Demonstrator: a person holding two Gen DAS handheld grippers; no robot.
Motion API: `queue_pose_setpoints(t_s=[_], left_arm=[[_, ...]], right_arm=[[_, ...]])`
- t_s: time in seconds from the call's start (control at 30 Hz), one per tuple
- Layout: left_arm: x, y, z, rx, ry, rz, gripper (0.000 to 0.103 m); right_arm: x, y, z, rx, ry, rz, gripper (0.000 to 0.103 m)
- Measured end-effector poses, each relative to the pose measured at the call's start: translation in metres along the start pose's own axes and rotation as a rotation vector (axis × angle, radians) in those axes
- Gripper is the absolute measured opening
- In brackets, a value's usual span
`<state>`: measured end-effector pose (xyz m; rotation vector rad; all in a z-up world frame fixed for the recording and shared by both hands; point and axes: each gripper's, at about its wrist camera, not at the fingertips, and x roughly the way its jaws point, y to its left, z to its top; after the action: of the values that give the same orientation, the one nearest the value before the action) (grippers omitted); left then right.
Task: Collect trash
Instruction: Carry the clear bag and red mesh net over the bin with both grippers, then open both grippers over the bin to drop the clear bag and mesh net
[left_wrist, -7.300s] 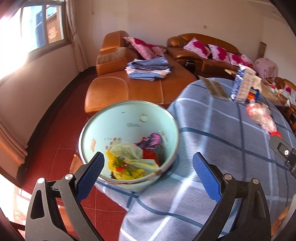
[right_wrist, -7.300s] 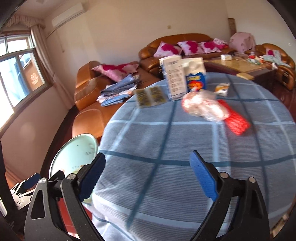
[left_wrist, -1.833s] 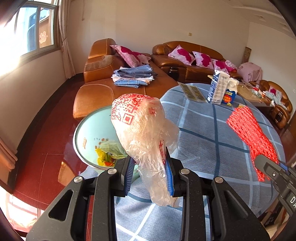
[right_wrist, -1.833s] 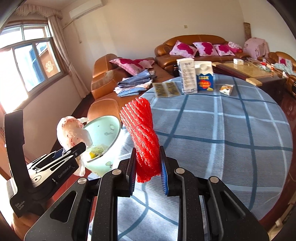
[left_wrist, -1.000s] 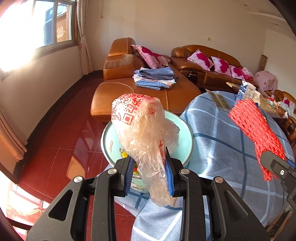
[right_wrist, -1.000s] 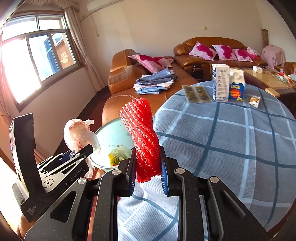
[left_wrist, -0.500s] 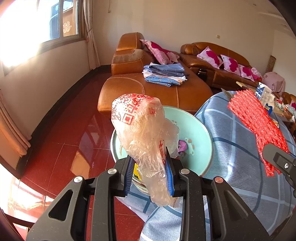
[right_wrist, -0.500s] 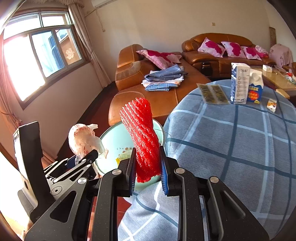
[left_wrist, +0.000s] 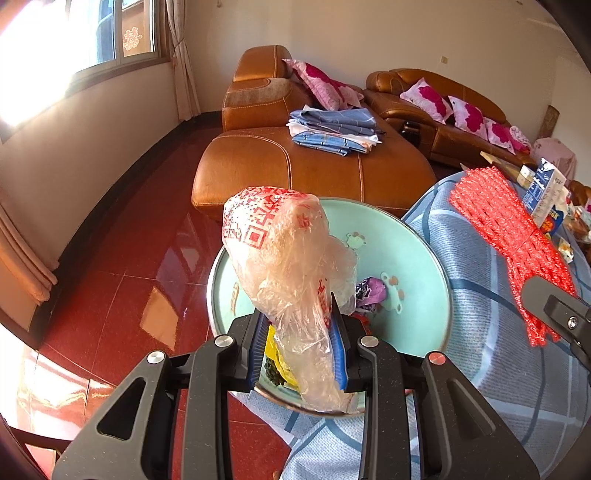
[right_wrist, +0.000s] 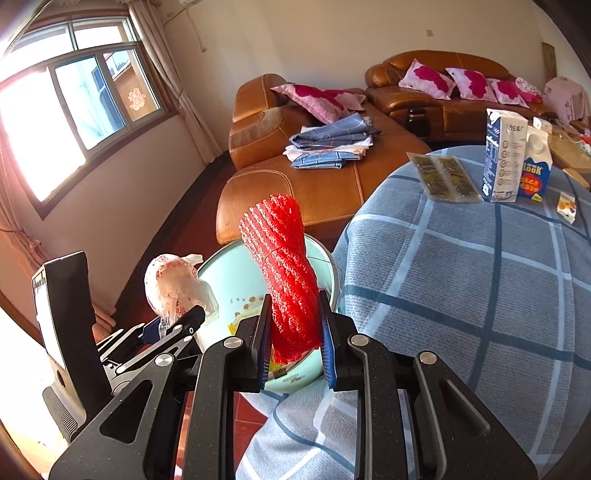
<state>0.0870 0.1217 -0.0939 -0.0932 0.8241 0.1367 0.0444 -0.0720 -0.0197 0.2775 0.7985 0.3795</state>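
Plastic bag (left_wrist: 284, 266) in left claw (left_wrist: 299, 350), red net (right_wrist: 286, 273) in right claw (right_wrist: 293, 347), over bin (left_wrist: 406, 258) beside checked tablecloth (right_wrist: 461, 280).

Brown leather sofa (right_wrist: 325, 188) runs along the far wall and turns a corner. Folded blue bedding (right_wrist: 330, 146) lies on its seat; pink floral cushions (right_wrist: 428, 79) lean against the backrests. Window (right_wrist: 85, 107) at left, curtain (right_wrist: 173, 74) beside it. Floor (left_wrist: 122, 258) of glossy red tiles. Near the far edge of the surface (right_wrist: 480, 280), which wears a blue plaid cloth: two milk cartons (right_wrist: 517, 160) touching, two flat dark sachets (right_wrist: 445, 179) just left of them, one small packet (right_wrist: 567, 206) to the right.
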Motion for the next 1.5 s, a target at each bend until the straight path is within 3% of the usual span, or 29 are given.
queue_pose_setpoints(t_s=[1.03, 1.5], left_arm=[[0.065, 0.002, 0.018, 0.008, 0.101, 0.032, 0.030], [0.074, 0.008, 0.017, 0.004, 0.123, 0.050, 0.030]], right_arm=[[0.071, -0.002, 0.013, 0.013, 0.110, -0.023, 0.024], [0.094, 0.007, 0.013, -0.030, 0.148, 0.004, 0.027]])
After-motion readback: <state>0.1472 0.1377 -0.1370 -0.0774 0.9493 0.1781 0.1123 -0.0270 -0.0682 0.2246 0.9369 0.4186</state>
